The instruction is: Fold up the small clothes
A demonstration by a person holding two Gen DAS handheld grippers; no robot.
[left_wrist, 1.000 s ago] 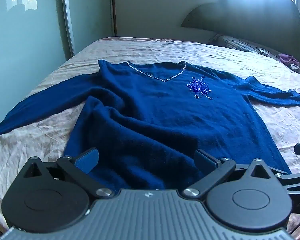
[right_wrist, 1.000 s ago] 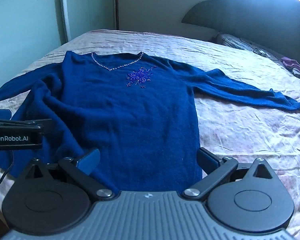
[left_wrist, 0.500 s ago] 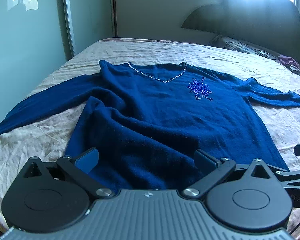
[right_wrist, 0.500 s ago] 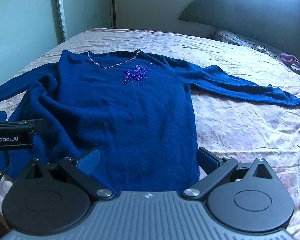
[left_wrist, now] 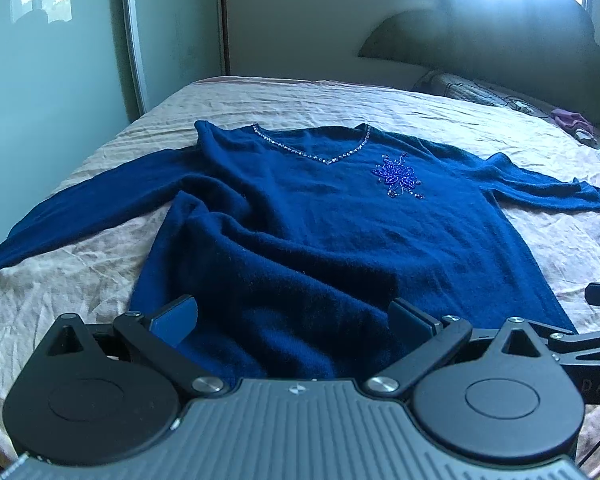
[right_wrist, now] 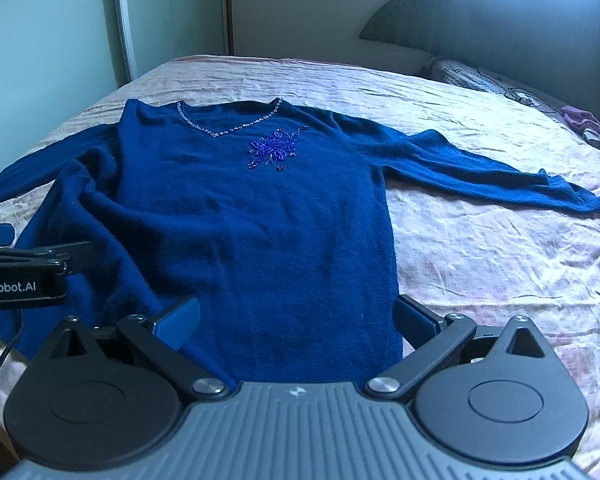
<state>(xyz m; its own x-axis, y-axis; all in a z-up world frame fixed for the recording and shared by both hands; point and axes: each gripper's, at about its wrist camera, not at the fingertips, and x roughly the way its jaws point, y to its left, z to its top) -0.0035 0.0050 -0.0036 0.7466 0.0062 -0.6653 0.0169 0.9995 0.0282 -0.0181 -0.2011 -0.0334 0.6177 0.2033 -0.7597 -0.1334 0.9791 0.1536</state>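
Blue sweater (left_wrist: pixel 340 240) lies face up on bed (left_wrist: pixel 80 280), sleeves out left and right, neckline far, hem near. Left side of body rumpled in folds. Left gripper (left_wrist: pixel 294 320) low over near hem, fingers spread wide, nothing between. Right gripper (right_wrist: pixel 296 320) same at hem's right part, fingers spread, empty. Headboard (right_wrist: pixel 500 32) far right.

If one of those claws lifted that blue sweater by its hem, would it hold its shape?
Probably not. The blue sweater already lies rumpled in soft folds along one side, so it would likely droop. Its fuzzy knit should grip well, though the beaded flower could perhaps snag.
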